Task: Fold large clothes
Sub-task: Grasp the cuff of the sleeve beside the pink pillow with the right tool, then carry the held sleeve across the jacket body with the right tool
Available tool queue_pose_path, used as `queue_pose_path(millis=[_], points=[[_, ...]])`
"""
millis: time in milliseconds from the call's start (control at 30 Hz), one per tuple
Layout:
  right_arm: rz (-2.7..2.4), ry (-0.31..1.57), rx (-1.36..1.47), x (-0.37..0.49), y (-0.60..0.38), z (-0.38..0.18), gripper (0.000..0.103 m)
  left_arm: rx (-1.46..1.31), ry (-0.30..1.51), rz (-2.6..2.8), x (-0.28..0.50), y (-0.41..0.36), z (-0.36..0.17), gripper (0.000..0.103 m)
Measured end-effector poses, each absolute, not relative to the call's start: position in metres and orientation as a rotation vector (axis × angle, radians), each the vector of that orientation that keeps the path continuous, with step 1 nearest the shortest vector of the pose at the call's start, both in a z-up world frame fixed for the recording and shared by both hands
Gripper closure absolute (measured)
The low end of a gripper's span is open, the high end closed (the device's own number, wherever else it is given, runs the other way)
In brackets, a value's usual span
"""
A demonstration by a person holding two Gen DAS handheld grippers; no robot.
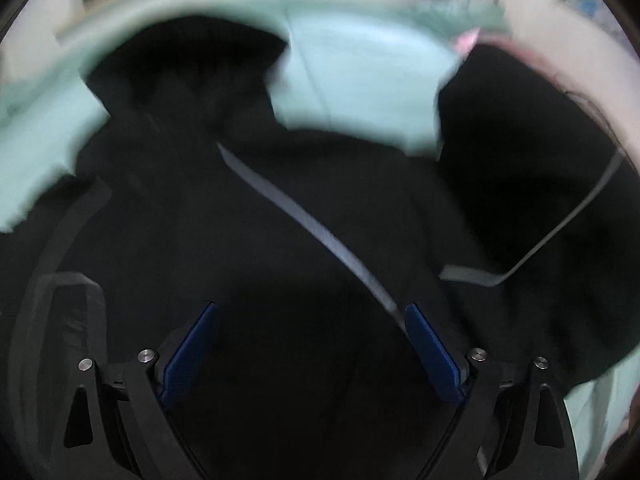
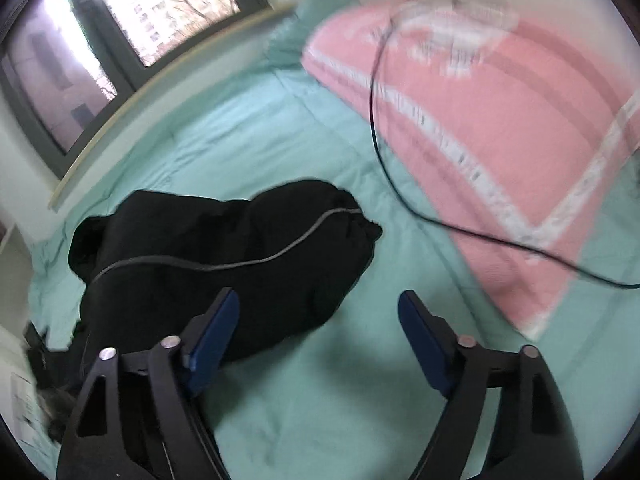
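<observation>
Since the black garment (image 2: 224,252) is lying soft and limp, its edges are offering the best hold. Both the left gripper (image 1: 312,356) and right gripper (image 2: 320,344) are hovering spread, pinching nothing.

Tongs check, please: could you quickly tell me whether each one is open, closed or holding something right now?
Left tongs: open, nothing gripped, above the black garment.
Right tongs: open, empty, over the green bedsheet.

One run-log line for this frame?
garment: black, bunched on green sheet | left hand-held gripper: open, over garment | right hand-held gripper: open, empty
</observation>
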State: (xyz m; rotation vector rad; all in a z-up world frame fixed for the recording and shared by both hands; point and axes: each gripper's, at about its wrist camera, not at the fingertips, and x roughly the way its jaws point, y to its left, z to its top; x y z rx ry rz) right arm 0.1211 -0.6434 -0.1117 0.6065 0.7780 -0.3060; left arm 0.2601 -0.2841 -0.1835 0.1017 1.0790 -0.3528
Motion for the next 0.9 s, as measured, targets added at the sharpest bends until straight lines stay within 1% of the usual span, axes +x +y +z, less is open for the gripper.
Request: queue_pose_path(millis=[33, 67, 133, 333, 367, 400, 433, 467, 500, 567, 600, 667, 767, 800, 900], points=[[-0.288, 0.792, 0.645, 0.129, -0.652, -0.122, 0.021, 0.136, 1.116, -0.332, 0.264, -0.289, -0.2, 0.01], [-0.266, 0.803, 0.699, 0.136, -0.661, -0.134, 0.021, 0.152, 1.108, -0.33, 0.263, -0.29, -0.202, 0.009], [-0.24, 0.818, 0.782, 0.151, -0.676, -0.156, 0.021, 0.175, 1.087, -0.327, 0.259, -0.294, -0.2, 0.009], [-0.235, 0.835, 0.889, 0.19, -0.701, -0.201, 0.021, 0.172, 1.045, -0.329, 0.25, -0.295, -0.198, 0.008], [-0.226, 0.835, 0.901, 0.196, -0.703, -0.206, 0.023, 0.176, 1.038, -0.327, 0.248, -0.296, -0.197, 0.008], [-0.198, 0.812, 0.892, 0.201, -0.702, -0.208, 0.043, 0.177, 1.034, -0.327, 0.246, -0.296, -0.197, 0.008], [-0.179, 0.798, 0.875, 0.203, -0.702, -0.205, 0.054, 0.174, 1.027, -0.329, 0.244, -0.297, -0.193, 0.008], [-0.166, 0.785, 0.847, 0.202, -0.7, -0.2, 0.071, 0.169, 1.023, -0.335, 0.242, -0.291, -0.191, 0.009], [-0.159, 0.775, 0.833, 0.199, -0.7, -0.195, 0.074, 0.167, 1.02, -0.346, 0.239, -0.291, -0.185, 0.013], [-0.166, 0.732, 0.772, 0.183, -0.698, -0.175, 0.078, 0.193, 0.978, -0.378, 0.227, -0.297, -0.165, 0.022], [-0.208, 0.711, 0.7, 0.17, -0.698, -0.157, 0.078, 0.199, 0.961, -0.394, 0.226, -0.3, -0.162, 0.022], [-0.277, 0.669, 0.598, 0.143, -0.701, -0.125, 0.079, 0.201, 0.913, -0.477, 0.212, -0.317, -0.132, 0.022], [-0.404, 0.595, 0.487, 0.1, -0.712, -0.082, 0.079, 0.175, 0.898, -0.606, 0.2, -0.349, -0.106, 0.022], [-0.472, 0.565, 0.451, 0.08, -0.72, -0.066, 0.079, 0.166, 0.906, -0.63, 0.198, -0.358, -0.103, 0.022], [-0.604, 0.54, 0.401, 0.047, -0.742, -0.042, 0.08, 0.161, 0.958, -0.711, 0.193, -0.399, -0.109, 0.022]])
